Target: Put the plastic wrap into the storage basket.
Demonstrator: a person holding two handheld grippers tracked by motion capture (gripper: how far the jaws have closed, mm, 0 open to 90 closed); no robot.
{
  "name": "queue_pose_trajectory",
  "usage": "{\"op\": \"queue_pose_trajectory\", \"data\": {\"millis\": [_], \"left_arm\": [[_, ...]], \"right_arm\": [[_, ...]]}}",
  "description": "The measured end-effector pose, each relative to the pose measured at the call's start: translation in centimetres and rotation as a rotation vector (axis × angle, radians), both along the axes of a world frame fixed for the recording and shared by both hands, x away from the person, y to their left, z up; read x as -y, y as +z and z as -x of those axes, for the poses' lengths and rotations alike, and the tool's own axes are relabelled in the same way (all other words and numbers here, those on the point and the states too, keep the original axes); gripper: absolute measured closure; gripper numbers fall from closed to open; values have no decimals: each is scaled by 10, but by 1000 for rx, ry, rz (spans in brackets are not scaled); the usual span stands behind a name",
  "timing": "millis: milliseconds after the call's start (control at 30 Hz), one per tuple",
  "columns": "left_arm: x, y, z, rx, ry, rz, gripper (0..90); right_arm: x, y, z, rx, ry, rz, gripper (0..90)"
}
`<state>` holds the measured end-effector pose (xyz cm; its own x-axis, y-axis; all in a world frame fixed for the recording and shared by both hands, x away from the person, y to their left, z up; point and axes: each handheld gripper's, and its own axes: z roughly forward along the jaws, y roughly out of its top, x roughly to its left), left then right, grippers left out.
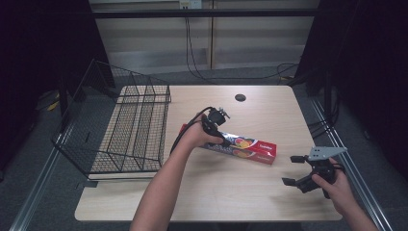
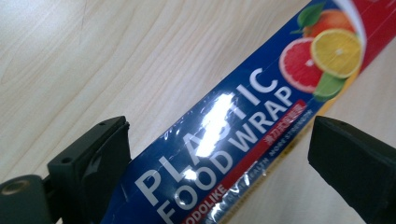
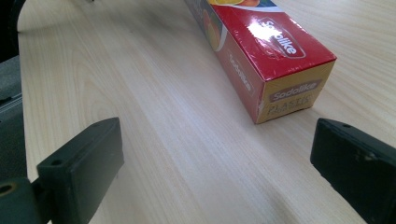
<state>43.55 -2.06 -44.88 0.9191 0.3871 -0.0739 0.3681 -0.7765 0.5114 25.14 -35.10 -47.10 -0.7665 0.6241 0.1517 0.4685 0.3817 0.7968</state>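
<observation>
A long plastic food wrap box (image 1: 252, 147), blue and red with citrus pictures, lies flat near the middle of the wooden table (image 1: 269, 115). My left gripper (image 1: 219, 137) reaches down over the box's left part. In the left gripper view the box (image 2: 261, 93) runs between the jaws of the left gripper (image 2: 219, 140), which is open and straddles it; the left jaw is close to the box's edge and the right jaw stands apart. My right gripper (image 1: 293, 170) is open near the table's front right. In the right gripper view the box's yellow end (image 3: 294, 98) lies ahead of the right gripper (image 3: 215, 140), untouched.
A black wire basket (image 1: 130, 130) stands on the table's left side, tilted open toward the left. A dark round hole (image 1: 240, 97) sits at the table's back middle. Bare wood lies in front of the box. Cables run along the floor behind.
</observation>
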Motion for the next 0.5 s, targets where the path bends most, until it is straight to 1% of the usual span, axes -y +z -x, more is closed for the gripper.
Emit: {"op": "queue_pose_trajectory", "data": {"millis": [33,133,233,333,400,433,467,500], "left_arm": [[1,-1,0,4,-10,-3,54],[3,-4,1,13,-18,-9,40],[4,-5,1,13,-31,-12,22],[4,-6,2,6,-24,-5,21],[4,-6,3,2,-28,-12,19],[4,-8,5,-3,-60,-32,20],[4,-8,5,-3,-60,-32,28],[5,-10,7,-7,-62,-46,28]], "right_arm": [[0,0,0,-2,0,-1,23],[1,0,0,-4,1,-3,23],[1,0,0,-4,-2,-6,24],[1,0,0,-1,-1,-5,24],[1,1,0,0,-2,-5,24],[2,1,0,-1,-2,-10,24],[2,1,0,-1,-2,-10,24],[2,1,0,-1,-2,-12,24]]}}
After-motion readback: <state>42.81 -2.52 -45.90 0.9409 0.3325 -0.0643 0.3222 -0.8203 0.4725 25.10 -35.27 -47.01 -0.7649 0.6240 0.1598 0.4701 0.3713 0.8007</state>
